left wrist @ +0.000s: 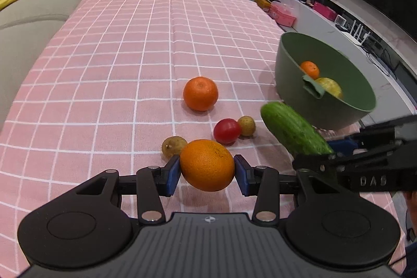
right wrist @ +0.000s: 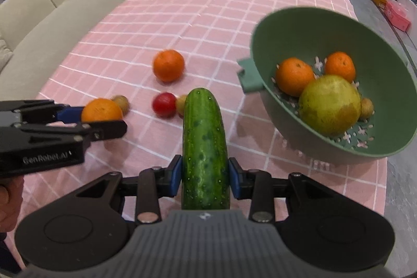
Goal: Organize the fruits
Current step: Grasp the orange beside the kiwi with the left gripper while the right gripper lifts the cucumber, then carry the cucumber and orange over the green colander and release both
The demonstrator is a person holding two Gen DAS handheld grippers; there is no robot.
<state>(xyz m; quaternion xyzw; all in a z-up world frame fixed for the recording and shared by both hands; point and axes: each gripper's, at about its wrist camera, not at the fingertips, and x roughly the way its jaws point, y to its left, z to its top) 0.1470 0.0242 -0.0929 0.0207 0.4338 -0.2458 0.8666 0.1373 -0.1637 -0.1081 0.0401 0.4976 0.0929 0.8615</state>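
Left wrist view: left tongs (left wrist: 207, 171) clamp an orange (left wrist: 207, 165), firm and round, across its middle, just left of the green bowl (left wrist: 286, 64). Right tongs (right wrist: 205, 177) grip a stiff, slick cucumber (right wrist: 204, 142) near its end beside that bowl.

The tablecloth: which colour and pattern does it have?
Pink tablecloth with a white grid; clearest in the left wrist view.

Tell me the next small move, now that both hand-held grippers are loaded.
Probably carry the cucumber, clamped in the right hand-held gripper, rightward over the green colander and release it. The colander sits close by, with room beside its fruit.
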